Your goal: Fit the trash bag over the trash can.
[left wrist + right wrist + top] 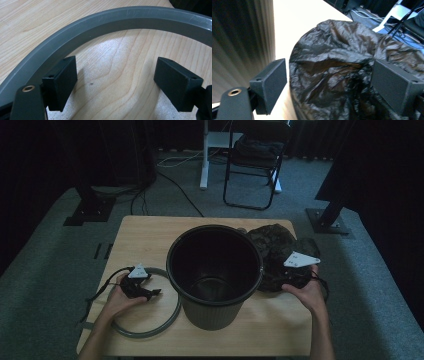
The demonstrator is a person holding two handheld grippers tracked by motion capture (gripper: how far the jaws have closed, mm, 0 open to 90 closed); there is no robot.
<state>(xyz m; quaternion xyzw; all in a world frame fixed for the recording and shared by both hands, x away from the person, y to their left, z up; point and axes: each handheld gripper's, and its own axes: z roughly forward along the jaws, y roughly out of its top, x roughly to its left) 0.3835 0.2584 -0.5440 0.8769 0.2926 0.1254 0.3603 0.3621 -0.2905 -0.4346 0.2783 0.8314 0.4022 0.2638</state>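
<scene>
Your left claw is released, jaws spread wide with nothing but bare wood between them; its left jaw sits just beside the inner edge of the grey plastic hoop-shaped bin ring, which lies flat on the near left of the pale wooden worktop. Your right claw is also spread, with the crumpled black plastic bin bag bulging up between its jaws; the pads do not seem to press on the film yet. In the high view that bag lies on the far right of the worktop, just beside the tall dark round plastic waste bin, which stands upright in the middle, with the ring to its left.

Watch the right side first. Slick, loose film can slip out if you clench on a single thin fold, and you may lift only one layer while the rest drags along the worktop. The bin wall is close on that claw's left, so a wide swing could knock the bin. On the left, the ring is thin and lies flat; closing from this spot would catch nothing.
</scene>
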